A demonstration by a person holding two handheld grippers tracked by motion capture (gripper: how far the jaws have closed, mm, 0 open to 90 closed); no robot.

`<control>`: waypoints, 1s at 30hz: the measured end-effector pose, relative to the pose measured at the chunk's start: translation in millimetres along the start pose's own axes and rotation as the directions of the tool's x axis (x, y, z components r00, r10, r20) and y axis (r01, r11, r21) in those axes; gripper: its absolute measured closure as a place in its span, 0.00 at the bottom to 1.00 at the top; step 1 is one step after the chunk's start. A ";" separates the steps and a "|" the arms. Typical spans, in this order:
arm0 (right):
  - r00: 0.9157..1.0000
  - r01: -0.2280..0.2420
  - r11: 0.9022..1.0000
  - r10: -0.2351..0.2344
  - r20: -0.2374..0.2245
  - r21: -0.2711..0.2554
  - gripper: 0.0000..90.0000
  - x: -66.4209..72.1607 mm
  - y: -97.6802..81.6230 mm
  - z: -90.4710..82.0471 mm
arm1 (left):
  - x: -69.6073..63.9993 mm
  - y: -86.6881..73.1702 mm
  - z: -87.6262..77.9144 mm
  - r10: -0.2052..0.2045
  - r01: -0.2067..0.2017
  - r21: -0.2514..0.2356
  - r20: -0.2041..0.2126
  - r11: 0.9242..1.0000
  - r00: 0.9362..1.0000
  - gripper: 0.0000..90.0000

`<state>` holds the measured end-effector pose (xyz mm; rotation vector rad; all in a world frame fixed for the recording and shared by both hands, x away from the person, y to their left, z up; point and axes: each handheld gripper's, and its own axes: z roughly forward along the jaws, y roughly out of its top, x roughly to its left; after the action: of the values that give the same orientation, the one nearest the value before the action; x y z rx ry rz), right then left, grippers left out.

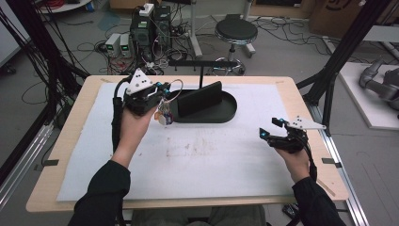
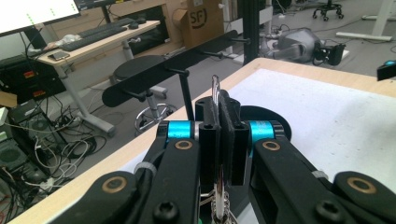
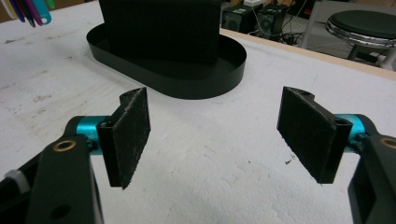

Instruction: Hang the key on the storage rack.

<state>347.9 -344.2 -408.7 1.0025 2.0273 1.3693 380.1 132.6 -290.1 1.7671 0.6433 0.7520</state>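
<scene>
My left gripper is raised over the table's left half, shut on a metal key ring. A bunch of small keys and tags hangs below it. In the left gripper view the pads pinch the ring edge-on, just left of a black oval tray. A black upright panel stands in the tray, and a thin post behind it carries a horizontal bar with pegs. My right gripper rests open near the table's right edge, with nothing between its pads. It faces the tray.
A white mat covers the wooden table. Coloured tags hang at the top left of the right gripper view. Beyond the far edge stand a round stool, computer boxes and floor cables. Black frame posts flank the table.
</scene>
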 end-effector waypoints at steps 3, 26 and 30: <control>1.000 -0.003 1.000 0.003 0.000 0.000 0.29 -0.1 0.0 -0.3 | 2.8 2.0 4.4 -0.001 0.001 -0.005 -0.007 1.000 1.000 0.96; 1.000 -0.004 1.000 0.004 -0.006 -0.007 0.29 -0.7 0.2 -0.9 | 24.7 8.0 42.9 -0.002 0.005 0.051 -0.065 0.999 0.998 0.96; 1.000 -0.005 1.000 0.005 -0.009 -0.008 0.29 -0.9 0.2 -0.6 | 25.6 7.0 49.2 0.003 0.001 0.055 -0.068 0.999 0.998 0.96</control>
<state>348.1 -345.2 -408.3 1.0009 2.0254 1.3855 434.3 119.1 -290.6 1.7978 0.7149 0.8045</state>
